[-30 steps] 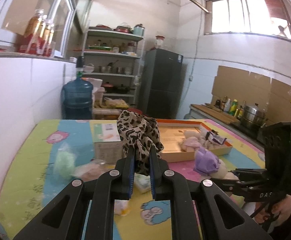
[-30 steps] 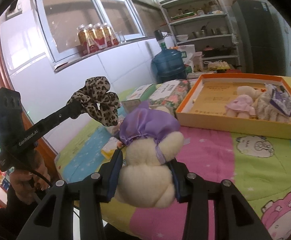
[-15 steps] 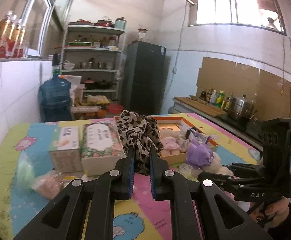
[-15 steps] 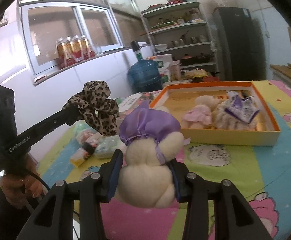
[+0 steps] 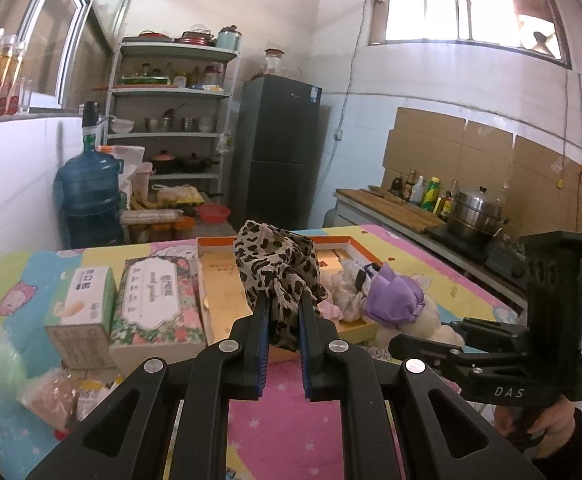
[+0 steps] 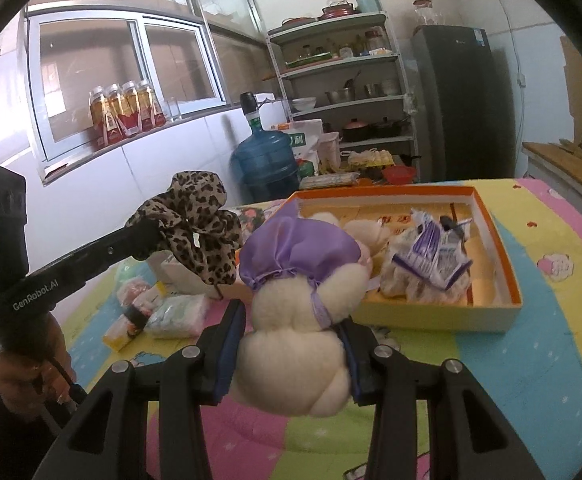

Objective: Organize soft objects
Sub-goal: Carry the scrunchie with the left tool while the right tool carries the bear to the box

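Observation:
My left gripper [image 5: 284,312] is shut on a leopard-print scrunchie [image 5: 277,268], held above the table in front of the orange-rimmed box [image 5: 207,276]. The same scrunchie [image 6: 195,228] and left gripper [image 6: 153,236] show at the left of the right wrist view. My right gripper [image 6: 291,320] is shut on a cream plush toy with a purple cap [image 6: 299,304], just before the box's near wall [image 6: 431,316]. That toy [image 5: 395,300] hangs right of the scrunchie. Inside the box lie a cream plush [image 6: 371,232] and a white fluffy bundle with a purple label [image 6: 427,264].
Two tissue boxes [image 5: 155,304] stand left of the orange box. Small packets [image 6: 171,312] lie at the table's left on the colourful mat [image 6: 531,360]. Behind are a blue water jug [image 5: 87,196], shelves [image 5: 171,120], a fridge [image 5: 279,152], and a counter with pot [image 5: 475,216].
Both grippers have travelled across the table with their loads toward the orange box, which now sits nearer and more centred. The tissue boxes have come into the left wrist view. Both grips are unchanged.

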{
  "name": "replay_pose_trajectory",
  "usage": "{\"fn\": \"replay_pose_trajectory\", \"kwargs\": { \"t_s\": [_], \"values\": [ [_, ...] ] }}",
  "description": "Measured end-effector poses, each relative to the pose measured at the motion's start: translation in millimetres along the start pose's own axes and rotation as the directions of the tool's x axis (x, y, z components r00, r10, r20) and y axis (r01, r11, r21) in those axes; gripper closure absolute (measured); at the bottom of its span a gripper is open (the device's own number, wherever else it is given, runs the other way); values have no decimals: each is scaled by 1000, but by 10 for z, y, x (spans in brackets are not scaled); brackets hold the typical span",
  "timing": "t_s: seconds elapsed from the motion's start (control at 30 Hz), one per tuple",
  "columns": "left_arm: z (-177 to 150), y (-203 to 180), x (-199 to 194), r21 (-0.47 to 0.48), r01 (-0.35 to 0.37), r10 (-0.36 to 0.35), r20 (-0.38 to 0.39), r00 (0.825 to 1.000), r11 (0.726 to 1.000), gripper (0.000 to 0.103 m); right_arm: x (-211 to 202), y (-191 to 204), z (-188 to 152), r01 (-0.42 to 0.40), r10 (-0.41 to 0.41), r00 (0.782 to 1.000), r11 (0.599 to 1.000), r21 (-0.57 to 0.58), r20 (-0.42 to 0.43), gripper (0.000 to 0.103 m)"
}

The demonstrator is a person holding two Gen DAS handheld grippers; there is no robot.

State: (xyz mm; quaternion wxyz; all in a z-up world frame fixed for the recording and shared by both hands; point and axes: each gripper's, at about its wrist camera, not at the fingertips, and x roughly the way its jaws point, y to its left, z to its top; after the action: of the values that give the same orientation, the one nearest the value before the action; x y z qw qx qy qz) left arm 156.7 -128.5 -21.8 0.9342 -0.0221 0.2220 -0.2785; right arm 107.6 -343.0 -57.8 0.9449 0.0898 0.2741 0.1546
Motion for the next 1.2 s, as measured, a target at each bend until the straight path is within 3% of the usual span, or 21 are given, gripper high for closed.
{"fn": "replay_pose_trajectory", "kwargs": {
  "t_s": [0.53,1.2],
  "values": [
    [181,54,579,-72,-16,12,-43,999,997,91,191,-267,413,30,-29,999,999,-21,20,59],
    [308,60,1353,-82,-58,46,-141,989,995,91,601,-631,679,79,-79,997,997,-14,-12,59]
  ]
}}
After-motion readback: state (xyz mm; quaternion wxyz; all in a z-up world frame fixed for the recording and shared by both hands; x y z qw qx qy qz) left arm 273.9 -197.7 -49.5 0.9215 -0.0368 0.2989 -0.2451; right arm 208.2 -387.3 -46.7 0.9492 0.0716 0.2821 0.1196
